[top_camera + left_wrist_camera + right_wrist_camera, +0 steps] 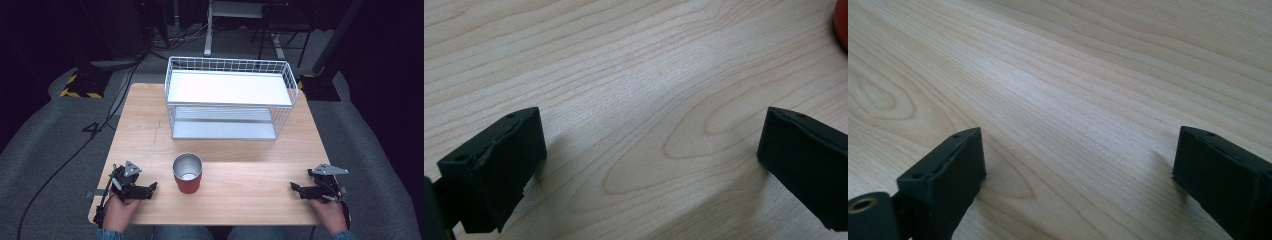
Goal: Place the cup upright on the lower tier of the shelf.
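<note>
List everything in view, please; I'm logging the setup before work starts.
cup: one, red with a metal inside, upright at the table's near middle, between the grippers, touching neither.
rack: one, white wire with two shelves, at the table's far side.
table: one, light wood.
floor: grey carpet, with cables at the left.
stands: two, black with yellow-striped feet, beyond the far corners.
left gripper: one, black, near left edge, fingers wide apart, holding nothing.
right gripper: one, black, near right edge, fingers wide apart, holding nothing.
hands: two, at the near edge.
</note>
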The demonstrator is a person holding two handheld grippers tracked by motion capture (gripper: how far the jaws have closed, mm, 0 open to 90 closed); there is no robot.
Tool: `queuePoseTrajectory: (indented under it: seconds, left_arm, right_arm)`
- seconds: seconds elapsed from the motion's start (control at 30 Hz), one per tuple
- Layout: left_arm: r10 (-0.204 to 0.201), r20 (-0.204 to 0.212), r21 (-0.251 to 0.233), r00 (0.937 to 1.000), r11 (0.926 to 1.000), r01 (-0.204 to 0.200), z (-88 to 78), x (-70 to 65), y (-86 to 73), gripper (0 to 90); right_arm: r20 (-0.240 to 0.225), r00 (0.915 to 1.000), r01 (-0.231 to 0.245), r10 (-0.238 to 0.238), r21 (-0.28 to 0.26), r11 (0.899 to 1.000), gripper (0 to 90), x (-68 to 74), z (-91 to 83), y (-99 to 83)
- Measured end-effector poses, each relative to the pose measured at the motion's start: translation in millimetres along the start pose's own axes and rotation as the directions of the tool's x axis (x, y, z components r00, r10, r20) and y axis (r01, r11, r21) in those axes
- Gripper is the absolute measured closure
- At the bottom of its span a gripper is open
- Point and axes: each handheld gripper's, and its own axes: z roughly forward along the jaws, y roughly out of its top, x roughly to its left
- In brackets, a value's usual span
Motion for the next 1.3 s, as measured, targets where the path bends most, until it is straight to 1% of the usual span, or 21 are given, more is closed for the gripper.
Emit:
queuePoseTrajectory:
  seconds: [0.1,0.27,0.37,0.53,0.6,0.63,0.7,0.73,0.83,0.9,0.93,1.03,1.07,1.1,1.2,1.23,1.27,1.3]
  left_arm:
    - [0.001,0.001,-0.001,1.0,1.0,-0.001,0.0,-0.4,-0.1,0.0]
    - [0.006,0.0,-0.003,1.0,1.0,-0.006,0.0,-1.2,0.3,0.0]
    - [0.001,0.009,0.004,1.0,1.0,-0.001,-1.9,-1.9,0.7,0.0]
    - [0.002,0.003,-0.023,1.0,0.9997,-0.002,-10.4,-3.8,3.4,0.0]
    - [0.004,0.007,-0.033,1.0,0.9994,-0.003,-14.6,-5.0,4.7,0.1]
    - [-0.002,0.013,-0.043,0.9999,0.9991,0.003,-16.6,-6.2,5.2,0.0]
    - [-0.002,0.019,-0.062,0.9998,0.9981,0.003,-21.1,-7.7,6.5,0.1]
    - [-0.004,0.021,-0.079,0.9998,0.9968,0.006,-22.8,-8.7,7.1,0.1]
    - [0.004,0.028,-0.115,0.9996,0.9933,-0.001,-29.6,-11.6,9.3,0.1]
    - [0.004,0.032,-0.153,0.9995,0.9882,0.001,-34.4,-13.7,10.2,0.1]
    - [-0.005,0.039,-0.179,0.9992,0.9837,0.012,-36.7,-15.3,10.0,0.1]
    - [-0.006,0.061,-0.251,0.9981,0.9678,0.021,-43.7,-20.3,10.6,0.1]
    - [0.003,0.069,-0.267,0.9976,0.9636,0.016,-46.4,-22.0,11.2,0.1]
    - [0.003,0.073,-0.287,0.9973,0.9578,0.018,-48.6,-24.4,11.8,0.1]
    - [0.027,0.089,-0.33,0.9957,0.9439,0.004,-54.9,-30.4,13.4,0.1]
    - [0.028,0.093,-0.344,0.9952,0.9388,0.006,-56.5,-32.5,13.6,0.1]
    - [0.032,0.103,-0.355,0.9942,0.9347,0.007,-57.9,-34.5,13.4,0.1]
    - [0.033,0.114,-0.361,0.9929,0.9326,0.011,-59.1,-36.7,12.9,0.1]
  right_arm:
    - [-0.011,0.9999,0.009,-0.009,-0.005,1.0,7.6,0.4,0.0,-0.1]
    - [-0.011,0.9999,0.011,-0.011,-0.005,1.0,7.5,0.6,0.0,-0.1]
    - [-0.011,0.9999,0.011,-0.011,-0.005,1.0,7.4,0.5,0.0,-0.1]
    - [-0.011,0.9999,0.011,-0.011,-0.005,1.0,7.4,0.5,0.0,-0.1]
    - [-0.011,0.9999,0.01,-0.01,-0.005,1.0,7.4,0.4,0.1,-0.1]
    - [-0.011,0.9999,0.01,-0.01,-0.005,1.0,7.4,0.4,0.1,-0.1]
    - [-0.01,0.9999,0.009,-0.009,-0.005,1.0,7.5,0.5,0.0,-0.1]
    - [-0.011,0.9999,0.01,-0.01,-0.005,1.0,7.5,0.4,0.0,-0.1]
    - [-0.01,0.9999,0.01,-0.01,-0.005,1.0,7.6,0.6,-0.1,-0.2]
    - [-0.01,0.9999,0.009,-0.009,-0.005,1.0,7.6,0.5,-0.1,-0.1]
    - [-0.009,0.9999,0.009,-0.009,-0.005,1.0,7.6,0.5,-0.1,-0.1]
    - [-0.008,0.9999,0.008,-0.008,-0.004,1.0,7.7,0.4,-0.2,-0.1]
    - [-0.008,0.9999,0.008,-0.008,-0.004,1.0,7.7,0.4,-0.2,-0.1]
    - [-0.008,0.9999,0.008,-0.008,-0.004,1.0,7.7,0.4,-0.2,-0.1]
    - [-0.008,0.9999,0.008,-0.008,-0.004,1.0,7.7,0.4,-0.2,-0.1]
    - [-0.008,0.9999,0.008,-0.008,-0.004,1.0,7.7,0.4,-0.2,-0.1]
    - [-0.008,0.9999,0.008,-0.008,-0.004,1.0,7.7,0.4,-0.2,-0.1]
    - [-0.008,0.9999,0.008,-0.008,-0.005,1.0,7.7,0.4,-0.1,-0.1]
